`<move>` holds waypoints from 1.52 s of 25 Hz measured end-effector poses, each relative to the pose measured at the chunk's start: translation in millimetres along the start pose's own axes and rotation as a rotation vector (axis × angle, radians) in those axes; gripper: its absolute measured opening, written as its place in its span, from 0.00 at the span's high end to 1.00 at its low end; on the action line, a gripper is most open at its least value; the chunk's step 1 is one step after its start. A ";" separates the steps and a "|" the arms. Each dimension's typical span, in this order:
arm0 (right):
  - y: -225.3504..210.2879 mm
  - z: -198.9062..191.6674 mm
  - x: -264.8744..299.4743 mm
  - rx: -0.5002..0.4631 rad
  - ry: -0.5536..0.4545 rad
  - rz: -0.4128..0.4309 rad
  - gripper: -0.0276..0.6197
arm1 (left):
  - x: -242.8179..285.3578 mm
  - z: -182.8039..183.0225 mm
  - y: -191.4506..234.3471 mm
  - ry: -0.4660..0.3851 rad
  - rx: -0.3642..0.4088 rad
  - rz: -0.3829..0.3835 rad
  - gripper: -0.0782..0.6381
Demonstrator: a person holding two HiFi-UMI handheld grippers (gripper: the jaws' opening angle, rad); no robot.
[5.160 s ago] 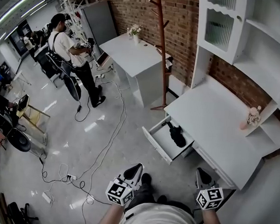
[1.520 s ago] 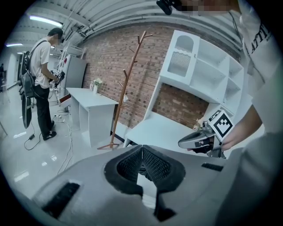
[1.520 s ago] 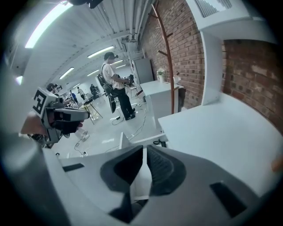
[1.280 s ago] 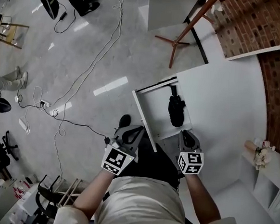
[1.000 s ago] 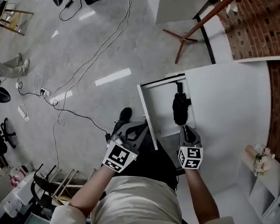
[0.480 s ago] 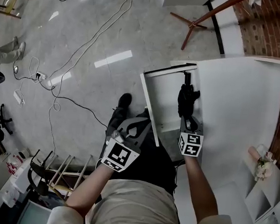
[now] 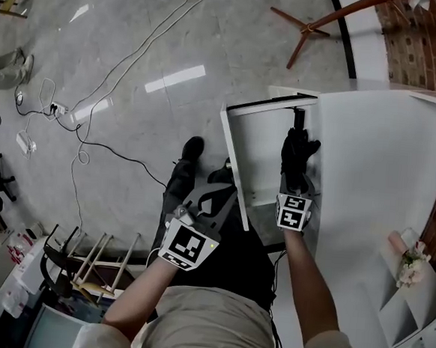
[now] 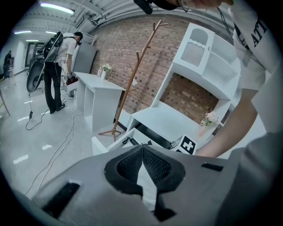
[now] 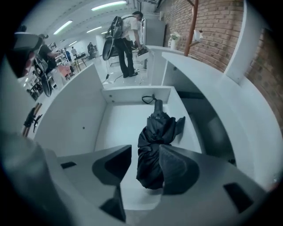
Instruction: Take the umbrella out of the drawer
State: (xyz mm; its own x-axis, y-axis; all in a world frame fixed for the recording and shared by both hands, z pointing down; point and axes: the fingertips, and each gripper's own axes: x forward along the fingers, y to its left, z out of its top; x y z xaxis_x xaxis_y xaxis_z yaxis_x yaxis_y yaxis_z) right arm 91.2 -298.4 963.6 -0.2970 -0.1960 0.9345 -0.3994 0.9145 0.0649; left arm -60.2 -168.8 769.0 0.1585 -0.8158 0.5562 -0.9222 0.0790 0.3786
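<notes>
Head view, left to right: grey floor [image 7: 91, 159] crossed by loose cables [image 7: 129, 65]; left gripper [image 7: 215, 194] held over the person's lap, just left of the drawer [image 7: 234, 163], its fingers [image 8: 132, 161] closed tip to tip with nothing between them; the drawer, white, pulled out from under the table [image 7: 377, 159] and open to view; the umbrella [image 7: 296, 157], black and folded, lying lengthwise on the drawer floor along the right-hand wall, its strapped handle end toward the far wall.

The right gripper [image 7: 297, 189] is lowered into the drawer at the umbrella's near end, pointing steeply down; its fingers [image 9: 174, 170] stand about half apart, having just been opening. In the right gripper view the rounded near end of the umbrella [image 9: 152, 137] shows in the gap between them, close against the right finger, with no squeeze visible.

A wooden coat stand [image 7: 320, 24] rises beyond the drawer; a small vase of flowers [image 7: 405, 259] sits at the table's right edge.
</notes>
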 end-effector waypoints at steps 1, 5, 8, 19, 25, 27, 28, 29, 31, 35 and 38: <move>1.2 -2.7 5.9 -0.014 0.017 -0.001 0.67 | 1.0 -1.6 -0.5 0.001 0.000 -0.005 0.85; 1.2 -2.7 23.2 -0.007 0.050 -0.005 0.60 | 3.9 -5.9 -3.4 0.007 -0.005 -0.018 0.85; -12.1 -0.2 35.9 0.007 0.059 -0.057 0.55 | 4.2 -7.6 -1.6 0.006 -0.023 -0.017 0.85; -28.1 -10.1 70.2 0.018 0.171 -0.060 0.46 | -5.9 -28.0 11.5 0.026 -0.045 -0.009 0.85; -21.7 -15.4 83.8 0.034 0.204 -0.004 0.46 | -10.1 -33.8 18.2 0.032 -0.055 -0.004 0.85; -20.1 -17.3 88.8 0.037 0.214 -0.001 0.46 | -10.7 -34.6 20.2 0.036 -0.066 -0.001 0.85; -20.3 -18.9 91.0 0.038 0.221 -0.004 0.46 | -11.0 -35.2 20.7 0.038 -0.071 0.000 0.85; -21.3 -20.4 92.7 0.038 0.228 -0.011 0.46 | -11.4 -36.9 21.0 0.039 -0.069 -0.001 0.85; -24.3 -21.2 93.5 0.032 0.232 -0.033 0.46 | -13.0 -41.1 21.6 0.043 -0.059 -0.004 0.85; -24.0 -21.3 90.4 0.017 0.221 -0.048 0.47 | -17.3 -42.8 25.7 0.051 -0.076 0.007 0.85; -18.8 -18.3 84.3 0.017 0.202 -0.035 0.50 | -20.9 -38.3 28.1 0.048 -0.077 0.014 0.85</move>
State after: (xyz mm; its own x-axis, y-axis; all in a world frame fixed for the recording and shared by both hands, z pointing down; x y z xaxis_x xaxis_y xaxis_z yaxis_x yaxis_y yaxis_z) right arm 89.5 -325.6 1047.6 -0.1031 -0.1509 0.9832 -0.4217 0.9018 0.0942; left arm -76.0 -127.6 796.4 0.1643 -0.7862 0.5957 -0.8948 0.1354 0.4255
